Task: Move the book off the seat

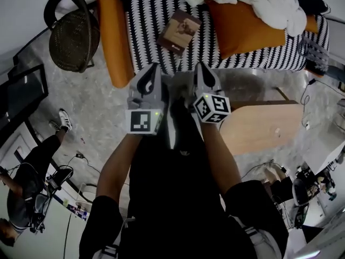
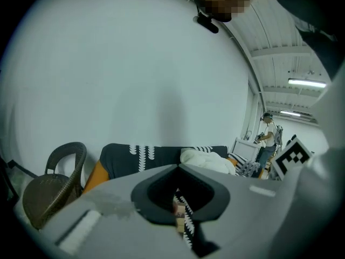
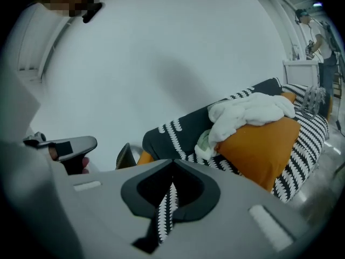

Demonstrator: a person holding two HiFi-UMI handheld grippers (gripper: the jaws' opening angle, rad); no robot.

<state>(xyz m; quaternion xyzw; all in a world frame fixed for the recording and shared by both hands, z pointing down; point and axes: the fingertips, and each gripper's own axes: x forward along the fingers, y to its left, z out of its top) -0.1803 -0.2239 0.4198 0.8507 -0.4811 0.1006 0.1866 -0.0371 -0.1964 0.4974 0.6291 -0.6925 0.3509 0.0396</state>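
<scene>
1. Head view: the book (image 1: 179, 31) lies flat on the striped sofa seat (image 1: 146, 28). It sits askew to the seat's front edge, between the upright orange cushion (image 1: 114, 36) at the seat's left end and the larger orange cushion (image 1: 242, 28), and it is nearer the larger one. A white cloth (image 1: 259, 1) is heaped over that cushion along the seat's back edge. The left gripper (image 1: 152, 67) and the right gripper (image 1: 200, 67) are side by side over the floor. Their tips are at the seat's front edge and short of the book. A wicker chair (image 1: 73, 39) stands beyond the sofa's left end, and a wooden table (image 1: 264, 128) stands off the front right.

2. Left gripper view: the left gripper's (image 2: 178, 169) jaws are pressed together with nothing held. Only a thin slit of tan and striped fabric shows below the tips. Past them are the wicker chair (image 2: 51, 193), the sofa back (image 2: 156, 158) and the white cloth (image 2: 207, 161).

3. Right gripper view: the right gripper's (image 3: 172, 163) jaws are likewise closed and empty. A sliver of striped seat shows through. The larger orange cushion (image 3: 259, 150) and the white cloth (image 3: 250, 112) lie ahead to the right.
</scene>
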